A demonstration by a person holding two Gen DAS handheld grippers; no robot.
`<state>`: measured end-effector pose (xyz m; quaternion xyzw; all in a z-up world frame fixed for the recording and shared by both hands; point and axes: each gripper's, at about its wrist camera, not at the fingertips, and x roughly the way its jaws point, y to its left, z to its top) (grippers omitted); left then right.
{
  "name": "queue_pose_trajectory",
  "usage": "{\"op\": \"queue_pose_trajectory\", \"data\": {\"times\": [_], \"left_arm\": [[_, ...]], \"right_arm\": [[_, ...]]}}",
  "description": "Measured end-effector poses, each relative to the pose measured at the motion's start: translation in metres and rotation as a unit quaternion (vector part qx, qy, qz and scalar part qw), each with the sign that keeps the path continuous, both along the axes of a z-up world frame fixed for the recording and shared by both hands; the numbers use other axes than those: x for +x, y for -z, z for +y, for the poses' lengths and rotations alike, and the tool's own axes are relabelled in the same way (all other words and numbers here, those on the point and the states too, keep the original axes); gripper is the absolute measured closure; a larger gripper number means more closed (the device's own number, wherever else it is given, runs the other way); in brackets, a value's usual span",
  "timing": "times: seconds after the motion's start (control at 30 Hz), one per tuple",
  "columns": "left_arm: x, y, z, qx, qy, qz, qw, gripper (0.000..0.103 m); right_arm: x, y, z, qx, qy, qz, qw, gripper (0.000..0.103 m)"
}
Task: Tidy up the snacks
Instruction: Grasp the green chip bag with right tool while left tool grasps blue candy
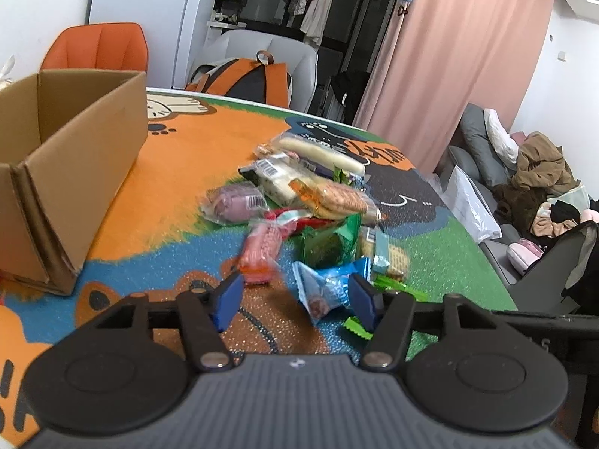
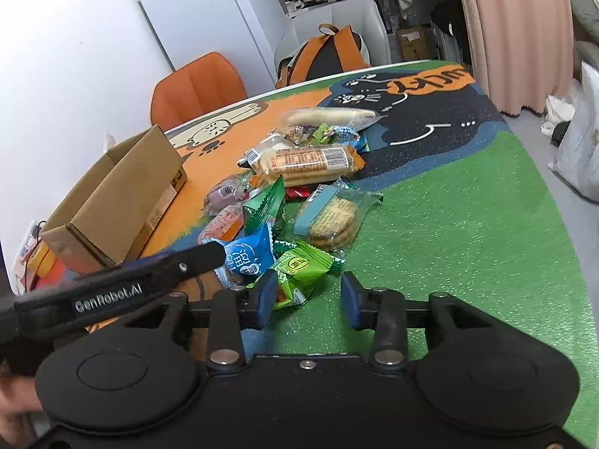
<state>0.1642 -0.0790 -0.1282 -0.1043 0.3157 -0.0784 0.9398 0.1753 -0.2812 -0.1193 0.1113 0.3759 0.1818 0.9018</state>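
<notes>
A pile of wrapped snacks (image 1: 310, 202) lies on the cartoon table mat (image 1: 179, 157); it also shows in the right wrist view (image 2: 299, 187). My left gripper (image 1: 295, 299) is open and empty, with a blue packet (image 1: 324, 292) between its blue pads and a pink snack (image 1: 260, 250) just ahead of its left finger. My right gripper (image 2: 305, 299) is open and empty, with a light green packet (image 2: 299, 271) by its left finger. An open cardboard box (image 1: 67, 157) stands at the left; it also shows in the right wrist view (image 2: 119, 202). The left gripper (image 2: 112, 288) crosses the right wrist view.
An orange chair (image 1: 97, 48) and a white chair with an orange backpack (image 1: 243, 75) stand behind the table. A pink curtain (image 1: 460, 56) and a sofa with clothes (image 1: 531, 179) are at the right. The green part of the mat (image 2: 449, 243) lies to the right of the pile.
</notes>
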Motion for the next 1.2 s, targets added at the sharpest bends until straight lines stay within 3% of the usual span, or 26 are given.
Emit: {"op": "queue_pose_trajectory", "data": {"times": [0.17,0.23,0.43,0.77,0.87,0.9,0.93,1.2], "left_arm": [[0.003,0.003,0.004,-0.005,-0.003,0.002,1.0,0.048],[0.005,0.004,0.006,-0.012,-0.001,0.002,0.9999,0.048],[0.012,0.005,-0.002,-0.024,0.014,0.0,0.9996,0.047],[0.027,0.017,-0.026,-0.014,0.026,-0.002,0.9996,0.047],[0.028,0.018,-0.028,-0.017,0.027,-0.006,0.9995,0.05],[0.027,0.019,-0.029,-0.011,0.027,-0.007,0.9996,0.06],[0.026,0.019,-0.029,-0.004,0.027,-0.007,0.9996,0.063],[0.012,0.014,-0.017,-0.009,0.019,-0.012,0.9997,0.067]], "right_arm": [[0.008,0.006,0.011,0.001,-0.008,0.003,1.0,0.064],[0.01,0.009,0.013,0.003,-0.011,0.002,1.0,0.071],[0.009,0.01,0.004,0.014,-0.011,0.003,1.0,0.076],[0.003,0.008,-0.016,0.004,0.004,0.006,1.0,0.076],[0.004,0.008,-0.016,-0.005,0.006,0.004,1.0,0.072],[0.004,0.007,-0.015,-0.007,0.007,0.002,1.0,0.069],[0.005,0.008,-0.015,-0.009,0.008,0.002,1.0,0.065],[0.011,0.008,-0.01,-0.005,0.017,-0.01,1.0,0.046]]}}
